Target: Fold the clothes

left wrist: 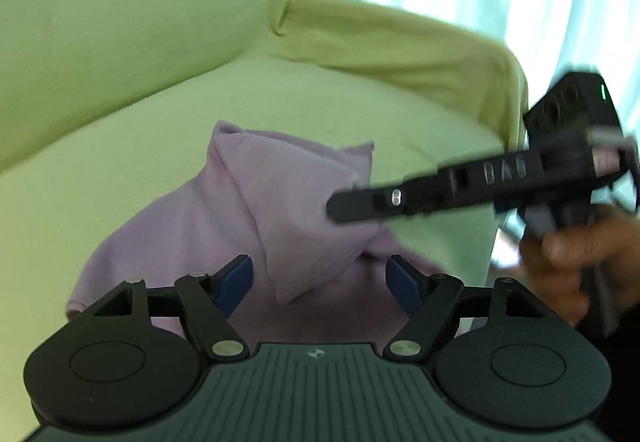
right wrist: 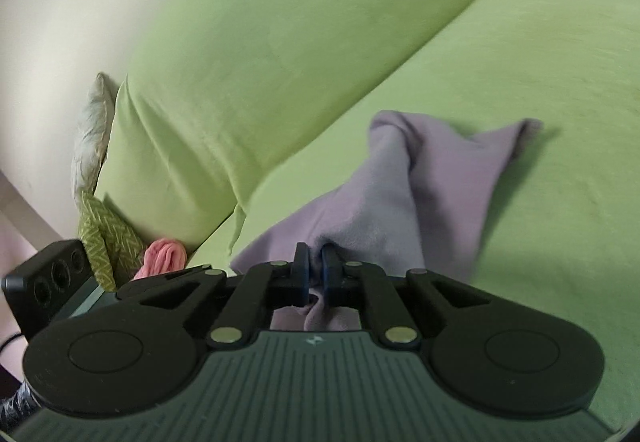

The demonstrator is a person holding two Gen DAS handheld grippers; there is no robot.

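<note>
lilac cloth (right wrist: 404,198) lies bunched on green sofa (right wrist: 540,90). right gripper (right wrist: 315,270) clamped on a fold at its near edge; left gripper (left wrist: 319,278) spread wide just above cloth, holding nothing.

Matt lilac cloth garment (right wrist: 400,194)

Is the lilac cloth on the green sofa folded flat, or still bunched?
Bunched: the soft lilac cloth rises in a peaked fold on the green sofa, pinched by the right gripper.

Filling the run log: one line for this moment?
left hand-held gripper: open, above lilac garment | right hand-held gripper: shut on garment, lifting a fold | surface: green sofa
</note>
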